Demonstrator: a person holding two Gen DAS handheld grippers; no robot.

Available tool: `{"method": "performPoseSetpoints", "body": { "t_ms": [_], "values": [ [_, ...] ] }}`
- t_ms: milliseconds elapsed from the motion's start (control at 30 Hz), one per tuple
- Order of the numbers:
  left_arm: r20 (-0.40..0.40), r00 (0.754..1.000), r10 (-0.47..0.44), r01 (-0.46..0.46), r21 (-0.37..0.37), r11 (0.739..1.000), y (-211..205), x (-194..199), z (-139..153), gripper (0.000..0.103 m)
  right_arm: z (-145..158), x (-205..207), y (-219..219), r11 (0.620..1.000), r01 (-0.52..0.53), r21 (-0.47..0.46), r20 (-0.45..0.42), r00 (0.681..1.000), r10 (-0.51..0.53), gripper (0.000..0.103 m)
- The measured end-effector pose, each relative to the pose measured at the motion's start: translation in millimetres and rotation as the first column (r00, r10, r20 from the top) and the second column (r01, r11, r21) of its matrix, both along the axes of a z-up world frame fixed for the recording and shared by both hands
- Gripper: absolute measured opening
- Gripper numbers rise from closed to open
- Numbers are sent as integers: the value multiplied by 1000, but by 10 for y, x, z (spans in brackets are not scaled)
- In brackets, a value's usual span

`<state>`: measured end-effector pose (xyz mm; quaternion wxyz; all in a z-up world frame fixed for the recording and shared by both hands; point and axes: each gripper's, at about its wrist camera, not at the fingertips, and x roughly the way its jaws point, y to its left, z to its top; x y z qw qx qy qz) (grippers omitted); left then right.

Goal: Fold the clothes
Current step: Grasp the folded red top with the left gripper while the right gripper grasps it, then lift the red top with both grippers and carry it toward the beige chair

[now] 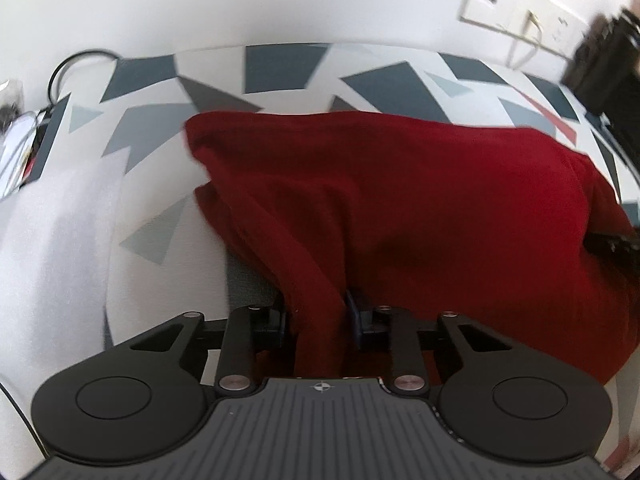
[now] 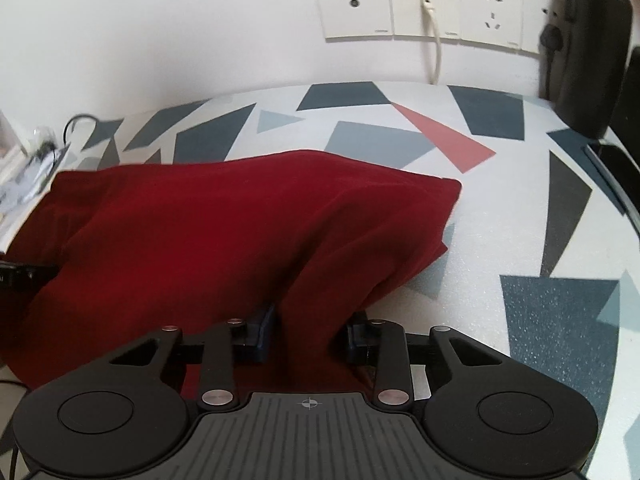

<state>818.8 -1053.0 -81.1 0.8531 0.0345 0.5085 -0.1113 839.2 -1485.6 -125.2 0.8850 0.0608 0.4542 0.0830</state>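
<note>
Spanning both grippers: red garment (image 1: 400,200), near edge pinched in left gripper (image 1: 318,316) and right gripper (image 2: 308,332), rest trailing forward onto patterned tabletop (image 2: 520,208).

Matt red cloth garment (image 1: 400,208) (soft)

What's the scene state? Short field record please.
garment: red cloth, bunched and lifted at its near edge
left gripper: shut on cloth
right gripper: shut on cloth
surface: patterned table
background: wall sockets, one with a white cable
fold: not finished
</note>
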Motion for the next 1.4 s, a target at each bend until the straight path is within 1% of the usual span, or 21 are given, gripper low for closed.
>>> {"method": "performPoseSetpoints", "body": {
  "t_ms": [67,167,267,367,433,533,633,733,833,900,1033,1167,1300,1400],
  "values": [
    [-7,999,-38,38,5,999,-134,-28,9,26,6,9,55,1000,-12,-13,-2,1000,12,30],
    [-27,999,-33,32,-52,998,-265,-47,-4,25,12,20,148,999,-44,-7,-3,999,44,30],
    [-23,1000,-18,17,-79,997,-365,-59,-20,25,12,38,292,995,-95,9,0,995,95,30],
    [-41,999,-25,19,-143,990,-412,-75,-40,24,11,56,435,989,-145,24,4,989,145,30],
    [-42,998,-38,30,-167,986,-461,-115,-48,24,11,68,531,983,-179,35,7,984,179,30],
    [-19,998,-68,64,-158,985,-560,-205,-45,21,11,86,674,972,-229,50,13,973,229,30],
    [30,995,-94,97,-115,989,-640,-326,-16,18,32,74,764,963,-263,51,34,965,262,24],
    [52,998,-48,55,-144,988,-594,-409,10,17,63,47,832,955,-292,54,58,956,288,22],
    [102,995,-16,33,-165,986,-537,-547,104,17,123,-17,842,949,-306,75,88,950,300,21],
    [145,989,3,24,-183,983,-490,-635,214,17,188,-67,846,945,-315,86,114,946,305,20],
    [229,973,27,22,-205,978,-373,-821,497,17,446,-229,909,939,-335,84,191,930,315,20],
    [292,956,38,30,-223,974,-194,-1045,779,17,739,-425,1067,932,-357,58,262,906,331,20],
    [341,937,77,11,-249,968,102,-1350,989,17,1032,-620,1226,925,-378,31,332,877,347,20],
    [381,916,124,-19,-269,963,382,-1645,1118,17,1196,-864,1669,893,-449,11,357,836,416,20]
  ]
}}
